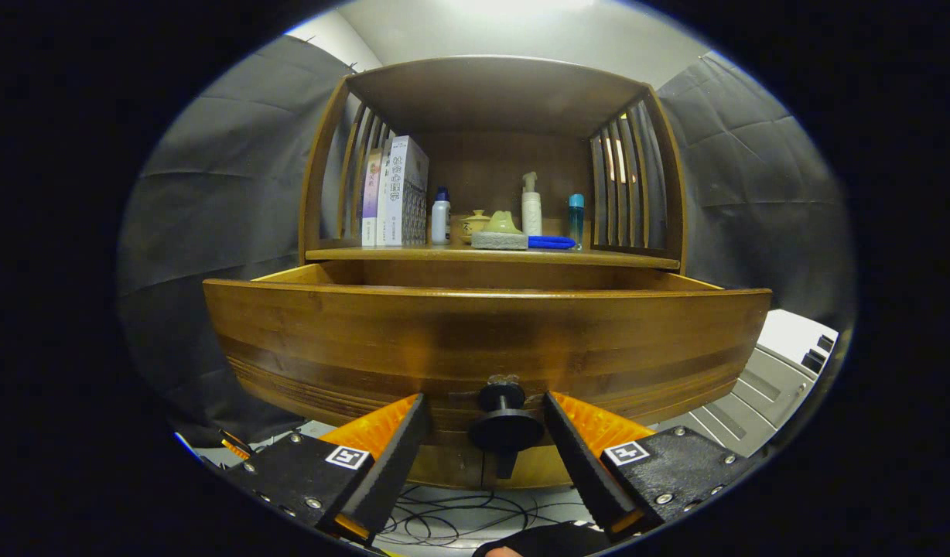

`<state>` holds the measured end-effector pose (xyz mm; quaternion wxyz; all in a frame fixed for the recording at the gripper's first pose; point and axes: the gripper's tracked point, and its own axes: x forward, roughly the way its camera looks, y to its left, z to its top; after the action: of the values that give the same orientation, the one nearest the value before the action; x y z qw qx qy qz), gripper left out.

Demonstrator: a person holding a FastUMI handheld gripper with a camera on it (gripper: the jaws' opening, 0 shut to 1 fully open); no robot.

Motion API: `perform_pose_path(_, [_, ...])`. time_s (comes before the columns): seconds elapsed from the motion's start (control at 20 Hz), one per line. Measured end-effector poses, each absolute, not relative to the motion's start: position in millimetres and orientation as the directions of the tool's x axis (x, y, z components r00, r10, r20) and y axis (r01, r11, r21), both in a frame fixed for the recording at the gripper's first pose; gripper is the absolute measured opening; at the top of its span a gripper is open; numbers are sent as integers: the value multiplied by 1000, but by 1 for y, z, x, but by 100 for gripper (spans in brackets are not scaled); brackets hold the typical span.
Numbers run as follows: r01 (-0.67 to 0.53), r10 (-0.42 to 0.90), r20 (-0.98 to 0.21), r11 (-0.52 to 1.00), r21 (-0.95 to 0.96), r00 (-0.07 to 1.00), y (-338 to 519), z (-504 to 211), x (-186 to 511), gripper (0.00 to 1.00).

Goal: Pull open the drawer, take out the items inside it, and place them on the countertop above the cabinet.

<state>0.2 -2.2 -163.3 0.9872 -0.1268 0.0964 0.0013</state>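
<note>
Gripper [486, 410] fingers flank the drawer's dark knob [504, 422], one at 9 o'clock and one at 3 o'clock of it — spread apart, released, a gap showing on each side. Behind the knob rises the wooden drawer [483, 340], pulled out toward the camera; its front panel hides whatever lies inside. At 12 o'clock of the drawer runs the countertop [351, 253] of the cabinet, with open room at its left and right ends. Its middle is crowded — books [394, 193], a white bottle with a blue cap [441, 216], a lidded ceramic jar [473, 224], a sponge [500, 240], a blue pen-like stick [551, 242], a pump bottle [531, 205] and a slim blue bottle [575, 218]. Loose cables [452, 518] lie at 6 o'clock, under the drawer.
</note>
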Motion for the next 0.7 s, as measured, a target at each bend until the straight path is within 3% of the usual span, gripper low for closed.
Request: perform_pose_path(0.7, [-13,-26,-141,964,-264,990,3,-159,52,95])
